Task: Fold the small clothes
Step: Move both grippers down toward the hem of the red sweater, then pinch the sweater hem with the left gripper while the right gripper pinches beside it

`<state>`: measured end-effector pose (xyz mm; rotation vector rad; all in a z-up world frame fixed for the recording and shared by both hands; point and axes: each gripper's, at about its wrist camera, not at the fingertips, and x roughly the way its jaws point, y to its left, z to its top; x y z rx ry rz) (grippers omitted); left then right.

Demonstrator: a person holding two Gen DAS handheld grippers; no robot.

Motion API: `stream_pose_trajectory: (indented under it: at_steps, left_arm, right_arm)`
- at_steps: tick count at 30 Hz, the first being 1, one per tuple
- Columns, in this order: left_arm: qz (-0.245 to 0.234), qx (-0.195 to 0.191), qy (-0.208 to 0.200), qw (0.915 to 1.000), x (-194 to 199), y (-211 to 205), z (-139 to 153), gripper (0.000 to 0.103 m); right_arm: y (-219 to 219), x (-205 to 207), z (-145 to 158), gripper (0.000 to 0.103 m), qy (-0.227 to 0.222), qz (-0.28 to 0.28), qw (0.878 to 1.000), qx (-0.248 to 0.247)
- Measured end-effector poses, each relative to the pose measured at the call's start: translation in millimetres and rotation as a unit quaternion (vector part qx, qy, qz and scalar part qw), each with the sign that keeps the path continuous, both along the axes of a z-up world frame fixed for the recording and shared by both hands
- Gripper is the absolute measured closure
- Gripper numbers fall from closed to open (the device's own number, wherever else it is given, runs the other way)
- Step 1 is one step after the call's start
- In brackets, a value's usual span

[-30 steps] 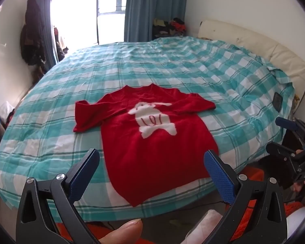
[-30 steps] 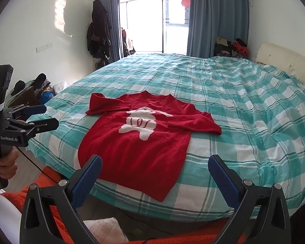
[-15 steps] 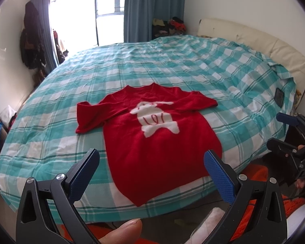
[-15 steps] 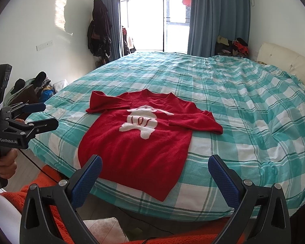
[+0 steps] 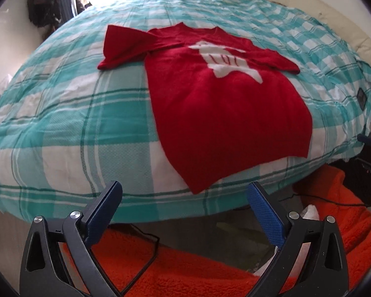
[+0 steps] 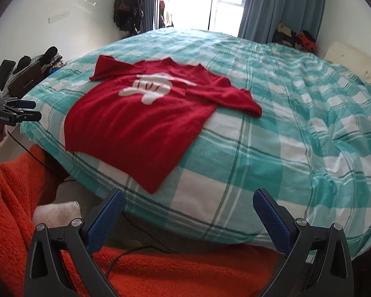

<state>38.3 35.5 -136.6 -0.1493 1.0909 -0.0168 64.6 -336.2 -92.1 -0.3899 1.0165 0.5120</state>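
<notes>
Hovering short of the bed (image 5: 61, 128), I am holding both tools off the cloth: the left hand-held gripper (image 5: 184, 198) and the right hand-held gripper (image 6: 189, 204) are each spread wide, pinching nothing. A red sweater (image 5: 222, 104) with a white motif (image 5: 225, 59) is lying face up near the bed's front edge, its hem corner (image 5: 197, 188) drooping slightly over the side, its left sleeve (image 5: 126, 47) and right sleeve (image 6: 230, 99) angled outward. I am judging the knit to be soft, light and limp, likely sagging wherever it is unsupported, so I am favouring pinches at a sleeve cuff or a hem corner. Checked bedding is lying open all around it, giving ample folding room; the near edge, just beside the hem, is the boundary I am watching.
</notes>
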Motion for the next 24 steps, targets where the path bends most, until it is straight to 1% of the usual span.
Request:
stream_pose_trajectory:
  at_steps: [1, 2, 3, 4, 5, 6, 7, 9, 10, 11, 12, 14, 15, 17, 18, 19, 20, 21, 22, 23, 24]
  left_arm:
    - [-0.01, -0.019, 0.012, 0.9997, 2, 0, -10, 0.003]
    - [-0.018, -0.042, 0.023, 0.9987, 7, -1, -18, 0.007]
    - [-0.025, -0.061, 0.037, 0.9972, 12, -1, -25, 0.012]
    - [-0.032, -0.075, 0.051, 0.9954, 18, -1, -32, 0.021]
    - [-0.04, -0.09, 0.062, 0.9932, 24, -2, -39, 0.026]
    - [-0.043, -0.096, 0.07, 0.992, 30, -1, -43, 0.026]
    - [-0.041, -0.091, 0.073, 0.9923, 35, -1, -46, 0.026]
    - [-0.042, -0.078, 0.062, 0.9941, 41, 0, -47, 0.026]
    - [-0.039, -0.08, 0.06, 0.9942, 45, 1, -48, 0.026]
    - [-0.036, -0.094, 0.061, 0.993, 49, 3, -51, 0.026]
    - [-0.033, -0.117, 0.064, 0.9906, 52, 4, -56, 0.026]
    - [-0.019, -0.149, 0.07, 0.9861, 56, 6, -67, 0.026]
    - [-0.013, -0.156, 0.076, 0.9847, 57, 5, -73, 0.026]
    - [-0.007, -0.158, 0.081, 0.9841, 56, 3, -78, 0.028]
    - [-0.005, -0.154, 0.078, 0.9849, 55, 3, -77, 0.029]
    - [0.001, -0.151, 0.079, 0.9854, 55, 3, -75, 0.035]
    - [0.012, -0.15, 0.081, 0.9853, 55, 6, -75, 0.048]
    - [0.026, -0.154, 0.084, 0.9842, 54, 11, -75, 0.06]
    - [0.037, -0.171, 0.088, 0.9806, 52, 17, -77, 0.095]
    - [0.048, -0.201, 0.093, 0.9738, 50, 24, -79, 0.098]
    - [0.059, -0.217, 0.092, 0.97, 46, 30, -79, 0.098]
  right_arm:
    - [-9, -2, -16, 0.001, 0.06, 0.003, 0.998, 0.001]
    - [-11, 2, -29, 0.002, 0.092, 0.009, 0.995, 0.026]
    - [-6, 9, -41, 0.002, 0.107, 0.019, 0.991, 0.072]
    - [-4, 17, -47, 0.003, 0.126, 0.026, 0.986, 0.111]
    - [-1, 27, -53, 0.006, 0.138, 0.03, 0.979, 0.148]
    - [3, 40, -59, 0.012, 0.144, 0.029, 0.974, 0.171]
    - [6, 51, -67, 0.018, 0.157, 0.024, 0.971, 0.181]
    - [10, 75, -83, 0.023, 0.16, 0.002, 0.971, 0.177]
    - [9, 82, -89, 0.024, 0.168, -0.011, 0.968, 0.185]
    - [7, 89, -94, 0.025, 0.178, -0.022, 0.964, 0.198]
    - [6, 94, -99, 0.027, 0.187, -0.03, 0.959, 0.212]
    - [8, 99, -105, 0.028, 0.208, -0.026, 0.947, 0.243]
    - [12, 101, -108, 0.03, 0.214, -0.019, 0.943, 0.252]
    - [20, 103, -114, 0.033, 0.224, -0.009, 0.94, 0.256]
    - [26, 103, -116, 0.038, 0.227, -0.007, 0.939, 0.257]
    - [30, 105, -118, 0.042, 0.229, -0.005, 0.938, 0.261]
    - [34, 106, -119, 0.061, 0.23, -0.003, 0.936, 0.268]
    - [36, 106, -118, 0.091, 0.224, -0.006, 0.936, 0.272]
    - [39, 108, -117, 0.094, 0.217, -0.013, 0.939, 0.266]
    - [40, 108, -116, 0.094, 0.216, -0.019, 0.942, 0.257]
    - [41, 107, -115, 0.094, 0.215, -0.021, 0.945, 0.244]
